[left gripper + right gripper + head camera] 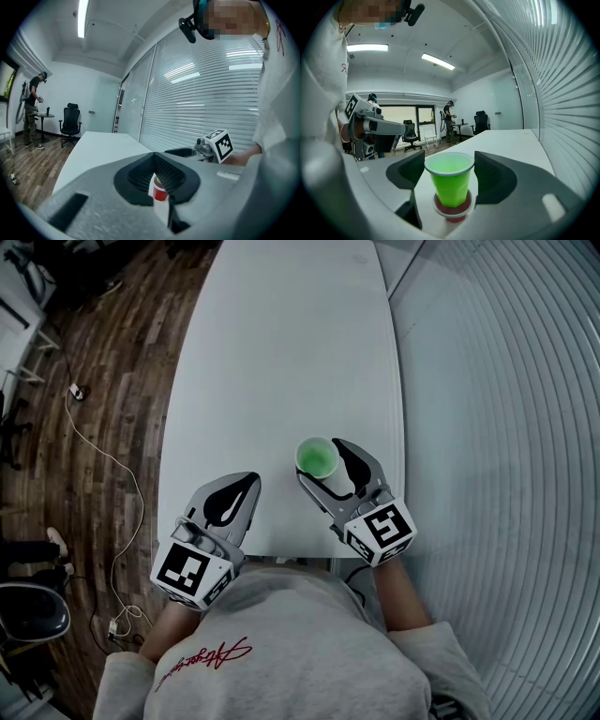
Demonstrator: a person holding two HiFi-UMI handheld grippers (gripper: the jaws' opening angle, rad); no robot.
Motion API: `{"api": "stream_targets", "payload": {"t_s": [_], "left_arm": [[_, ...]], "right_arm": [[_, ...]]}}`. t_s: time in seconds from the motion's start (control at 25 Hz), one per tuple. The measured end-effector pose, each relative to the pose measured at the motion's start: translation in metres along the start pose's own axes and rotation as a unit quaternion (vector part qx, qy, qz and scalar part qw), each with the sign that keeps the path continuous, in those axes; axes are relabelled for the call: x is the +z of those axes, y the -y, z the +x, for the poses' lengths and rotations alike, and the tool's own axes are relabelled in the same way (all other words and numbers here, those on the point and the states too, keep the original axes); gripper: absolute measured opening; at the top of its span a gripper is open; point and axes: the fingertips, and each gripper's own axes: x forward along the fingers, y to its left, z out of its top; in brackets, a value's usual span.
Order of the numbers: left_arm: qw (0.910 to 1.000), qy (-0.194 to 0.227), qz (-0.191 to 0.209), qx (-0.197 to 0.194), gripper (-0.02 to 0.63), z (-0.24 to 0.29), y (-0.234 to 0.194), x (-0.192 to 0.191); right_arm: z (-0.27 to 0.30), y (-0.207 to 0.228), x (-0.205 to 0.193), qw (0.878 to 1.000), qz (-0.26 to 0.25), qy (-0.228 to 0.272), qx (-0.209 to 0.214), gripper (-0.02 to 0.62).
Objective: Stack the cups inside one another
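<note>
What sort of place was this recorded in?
Probably an office meeting room: there is a long white table, slatted blinds run along one wall, and black office chairs stand on a wood-plank floor.

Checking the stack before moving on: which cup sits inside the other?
The green cup sits inside the red cup; only the red one's rim and bottom show around the green one's base.
</note>
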Motion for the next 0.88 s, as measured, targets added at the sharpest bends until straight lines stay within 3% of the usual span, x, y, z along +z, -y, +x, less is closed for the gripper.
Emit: {"api": "stream_targets", "payload": {"t_s": [0.88], "left_arm": [[1.0000,0.002,0.000,0.010,-0.006,-0.005,-0.004,0.000]], "right_arm": [[0.005,-0.004,-0.013,1.000,0.007,-0.010,0.004,0.333]]}}
